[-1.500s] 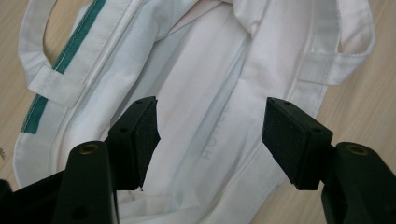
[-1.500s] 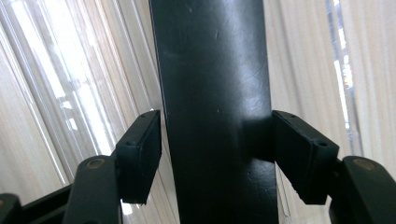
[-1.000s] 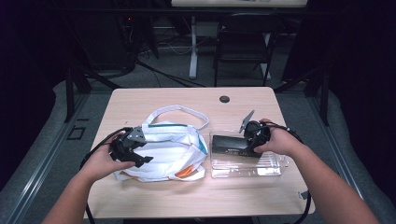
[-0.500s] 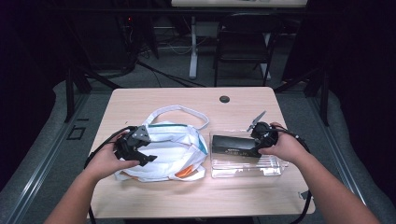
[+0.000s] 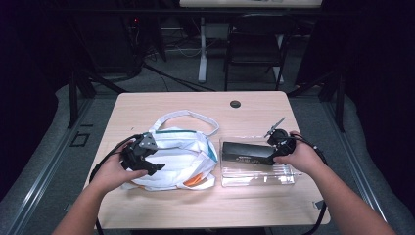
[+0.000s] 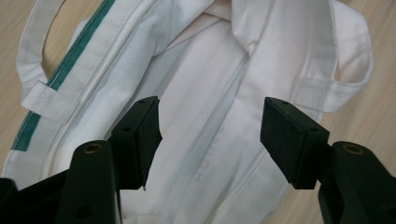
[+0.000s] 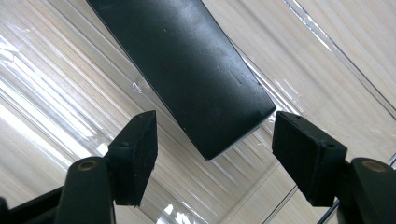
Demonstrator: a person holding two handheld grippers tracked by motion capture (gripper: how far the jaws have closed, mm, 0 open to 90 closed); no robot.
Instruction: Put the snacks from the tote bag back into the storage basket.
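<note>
Left hand-held gripper (image 6: 210, 140) hangs wide over the white bag (image 6: 205, 93), lower left, edges cropped. Right hand-held gripper (image 7: 215, 154), jaws just widening, nothing gripped, frames the black box (image 7: 187, 65) in the clear tray (image 5: 257, 174), lower right; the hand hides that from above.

bright lit table (image 5: 147, 105), dark surroundings — glare on clear tray (image 7: 56, 79)

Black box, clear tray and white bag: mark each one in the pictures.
black box (image 7: 187, 70), right gripper view, on its flat top face.
clear tray (image 5: 254, 178), high view, on the bare ribbed floor near its front wall.
white bag (image 5: 181, 156), high view, on the middle of its cloth body.
</note>
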